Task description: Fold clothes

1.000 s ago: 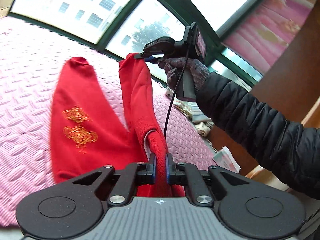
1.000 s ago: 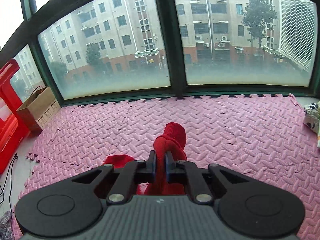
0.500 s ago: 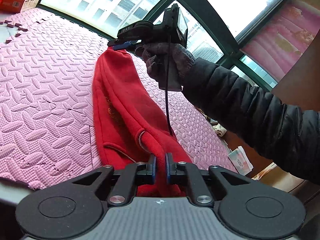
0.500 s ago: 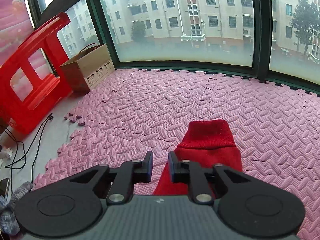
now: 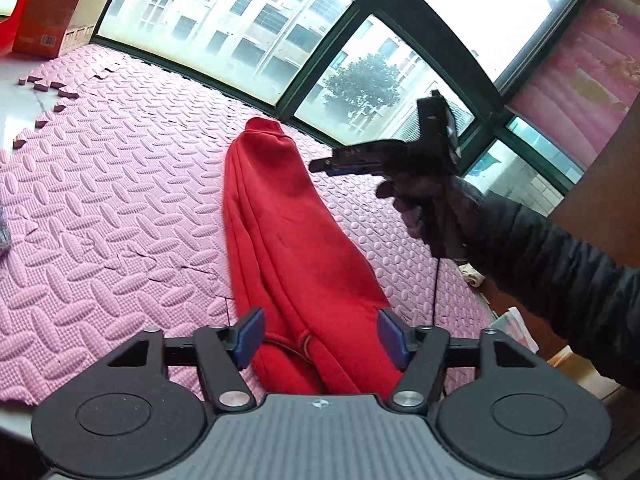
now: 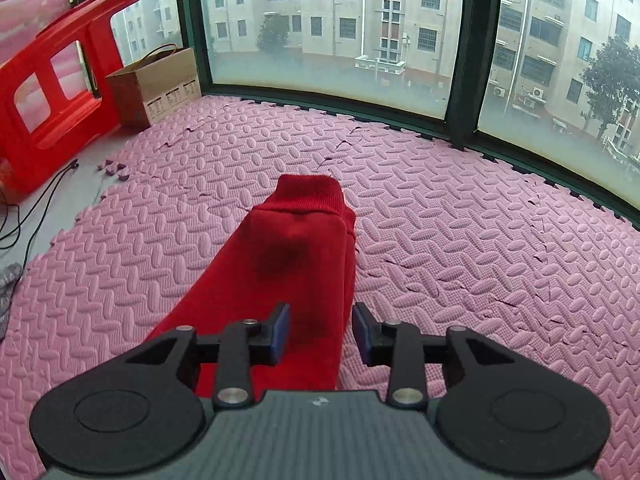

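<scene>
A red garment [image 5: 288,240] lies folded lengthwise into a narrow strip on the pink foam mat [image 5: 100,208]. My left gripper [image 5: 322,338] hovers over its near end, jaws opening, with the cloth lying between the blue pads but not pressed. In the right wrist view the garment [image 6: 296,248] stretches away to its ribbed hem. My right gripper [image 6: 322,334] is over it, jaws opening, pads clear of the cloth. In the left wrist view the right gripper [image 5: 324,166] shows side-on in a gloved hand, above the far part of the garment.
A brown paper bag [image 6: 160,84] and a red plastic stool [image 6: 52,84] stand at the mat's far left, with a black cable [image 6: 36,204] on the bare floor. Windows [image 6: 332,28] run along the back. A black sleeve [image 5: 560,280] crosses the right side.
Both grippers let go of the red garment and their jaws spread. The garment dropped from hanging in the air to lying flat as a folded strip on the mat.
</scene>
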`<state>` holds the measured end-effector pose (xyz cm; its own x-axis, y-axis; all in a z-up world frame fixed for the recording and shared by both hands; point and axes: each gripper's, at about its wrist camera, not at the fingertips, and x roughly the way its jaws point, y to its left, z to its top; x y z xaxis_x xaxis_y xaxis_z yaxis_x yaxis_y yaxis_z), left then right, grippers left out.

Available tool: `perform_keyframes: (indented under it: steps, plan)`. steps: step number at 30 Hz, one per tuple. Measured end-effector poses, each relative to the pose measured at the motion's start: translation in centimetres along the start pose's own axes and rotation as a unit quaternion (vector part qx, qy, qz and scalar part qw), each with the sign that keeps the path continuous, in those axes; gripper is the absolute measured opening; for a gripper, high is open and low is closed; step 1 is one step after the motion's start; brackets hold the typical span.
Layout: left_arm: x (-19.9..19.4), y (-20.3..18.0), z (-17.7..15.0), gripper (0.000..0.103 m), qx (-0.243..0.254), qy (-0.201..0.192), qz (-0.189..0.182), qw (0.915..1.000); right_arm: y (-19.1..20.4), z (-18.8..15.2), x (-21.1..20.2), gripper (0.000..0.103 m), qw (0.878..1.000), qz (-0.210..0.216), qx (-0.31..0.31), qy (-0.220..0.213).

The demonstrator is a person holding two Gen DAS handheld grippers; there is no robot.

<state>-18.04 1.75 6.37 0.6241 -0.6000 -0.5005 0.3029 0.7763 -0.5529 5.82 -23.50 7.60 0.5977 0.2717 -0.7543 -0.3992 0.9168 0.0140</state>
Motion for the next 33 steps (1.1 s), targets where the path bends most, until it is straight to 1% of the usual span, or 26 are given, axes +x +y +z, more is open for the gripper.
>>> perform_keyframes:
  steps: [3,6,7,9,11,14,16,19,23,25,27,28,29,30,33]
  plan:
    - [1.6,-0.5,1.2,0.069,0.016,-0.004,0.011,0.9998,-0.1,-1.9,-1.3,0.036,1.0,0.007,-0.008,0.004]
    - [3.5,-1.1,2.2,0.066,0.037,-0.003,0.03,0.9989,0.2,-4.0,-3.0,0.036,1.0,0.019,-0.011,-0.005]
    - [4.2,-1.2,2.6,0.064,0.043,0.0,0.034,0.9985,0.3,-4.6,-3.6,0.036,1.0,0.023,-0.012,-0.008]
    - [5.9,-1.1,3.2,0.054,0.048,0.012,0.047,0.9977,0.5,-5.9,-4.9,0.036,0.999,0.03,-0.016,-0.016]
    - [7.5,-0.6,3.8,0.045,0.045,0.025,0.062,0.9968,0.7,-7.0,-6.0,0.037,0.999,0.028,-0.022,-0.027]
    - [9.6,0.1,4.7,0.043,0.042,0.041,0.086,0.9946,1.1,-9.3,-7.9,0.037,0.998,0.03,-0.027,-0.04]
    - [10.5,0.4,5.2,0.042,0.045,0.044,0.098,0.9932,1.4,-10.7,-8.8,0.037,0.998,0.031,-0.033,-0.045]
    - [11.4,0.5,5.6,0.042,0.051,0.052,0.104,0.992,1.6,-12.2,-9.7,0.038,0.998,0.028,-0.029,-0.052]
    - [12.4,0.5,6.0,0.041,0.058,0.06,0.115,0.9898,1.3,-14.6,-10.6,0.038,0.998,0.03,0.003,-0.055]
    - [12.9,0.6,6.1,0.035,0.06,0.062,0.12,0.989,1.1,-15.4,-10.8,0.038,0.998,0.028,0.014,-0.056]
    - [13.2,0.8,6.2,0.023,0.056,0.066,0.118,0.9892,0.9,-16.0,-10.9,0.038,0.998,0.028,0.023,-0.056]
    - [13.3,0.9,6.1,0.02,0.057,0.066,0.118,0.9892,0.8,-16.2,-10.9,0.038,0.998,0.028,0.028,-0.055]
    - [13.3,0.8,6.1,0.013,0.058,0.064,0.119,0.989,0.6,-16.5,-10.9,0.038,0.997,0.029,0.036,-0.055]
    - [13.2,0.7,6.2,0.011,0.06,0.062,0.12,0.989,0.5,-16.7,-10.9,0.038,0.997,0.029,0.04,-0.056]
    - [12.1,0.0,6.8,0.009,0.054,0.042,0.117,0.9907,0.3,-17.0,-11.0,0.038,0.997,0.028,0.044,-0.06]
